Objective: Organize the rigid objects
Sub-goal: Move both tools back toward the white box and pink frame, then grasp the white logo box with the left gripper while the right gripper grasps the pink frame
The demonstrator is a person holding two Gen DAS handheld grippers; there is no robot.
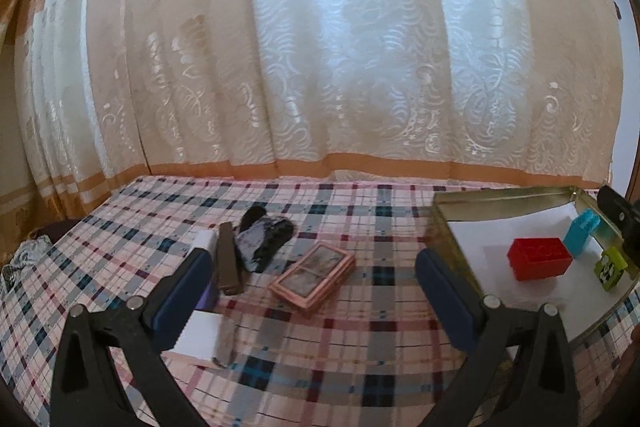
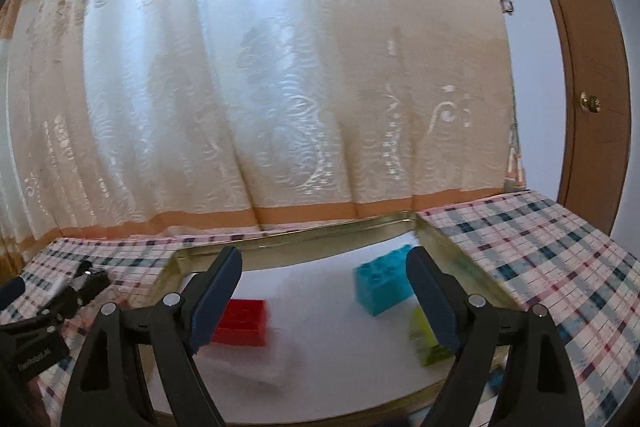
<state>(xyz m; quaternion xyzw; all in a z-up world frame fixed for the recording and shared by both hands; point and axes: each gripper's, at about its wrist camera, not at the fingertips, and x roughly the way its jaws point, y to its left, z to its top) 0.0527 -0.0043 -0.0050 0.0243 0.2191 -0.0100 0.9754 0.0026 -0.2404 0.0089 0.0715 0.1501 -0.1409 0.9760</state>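
Both our grippers, left and right, are hanging wide open and empty; red, blue and green bricks are sitting in the tin tray at lower centre.

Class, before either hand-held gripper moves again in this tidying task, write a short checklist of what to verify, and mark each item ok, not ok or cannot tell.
1. Left hand-held gripper open and empty: ok.
2. Right hand-held gripper open and empty: ok.
3. Red brick, blue brick and green brick inside the tin tray: ok.
4. Pink framed case and dark bar off the plaid cloth: not ok, both still lie there.
5. Free floor left in the tray: ok.
6. Case rigid enough to pinch: cannot tell.
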